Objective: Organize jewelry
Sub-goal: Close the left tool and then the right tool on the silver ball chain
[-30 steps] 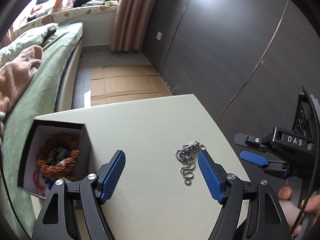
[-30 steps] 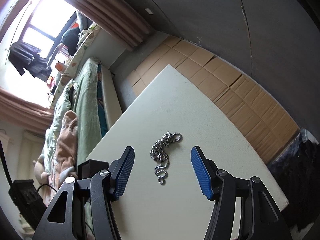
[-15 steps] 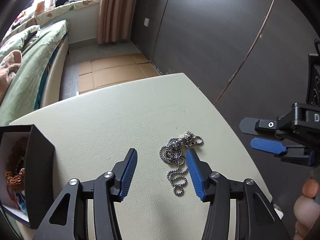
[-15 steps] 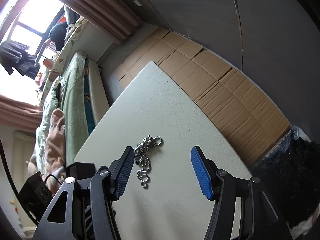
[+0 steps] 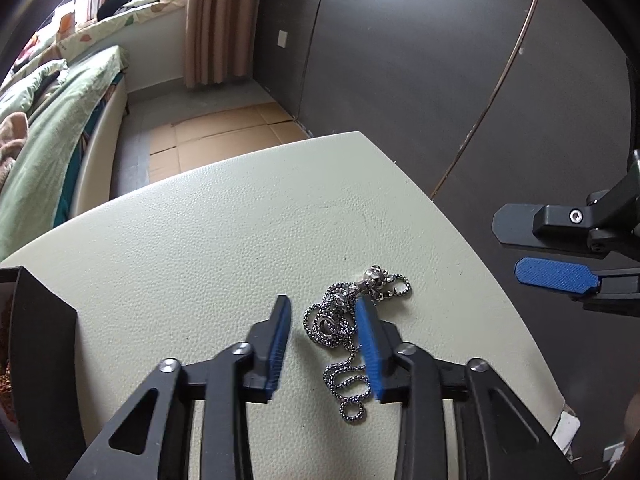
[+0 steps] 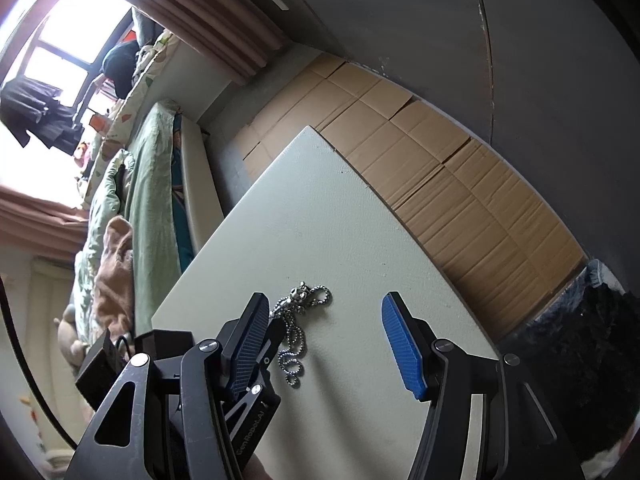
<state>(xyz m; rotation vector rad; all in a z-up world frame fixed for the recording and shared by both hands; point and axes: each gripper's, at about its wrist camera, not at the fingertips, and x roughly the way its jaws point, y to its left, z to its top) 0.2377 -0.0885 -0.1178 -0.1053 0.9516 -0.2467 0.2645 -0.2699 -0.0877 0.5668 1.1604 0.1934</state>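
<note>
1. Bedroom surroundings frame our pale table (image 5: pixel 224 240), with a green bed (image 5: pixel 48 136) beyond its far-left edge.
2. Our black box (image 5: pixel 40 360) sits at the table's left edge.
3. Our right gripper (image 6: pixel 326 344) hangs wide open, holding nothing.
4. Our left gripper (image 5: pixel 324 344), partly closed, straddles the silver chain necklace (image 5: pixel 344 328) near the table's right edge, not clamped.

This is a bedroom in a home. A bed (image 5: pixel 52 120) with rumpled green bedding runs along one side, below a bright window (image 6: pixel 56 52) hung with pinkish-brown curtains (image 5: pixel 216 20). Dark wardrobe-like panels (image 5: pixel 400 60) line the opposite wall, and flattened cardboard (image 6: pixel 440 176) covers the floor beside a pale, leather-textured surface (image 5: pixel 240 220).
</note>
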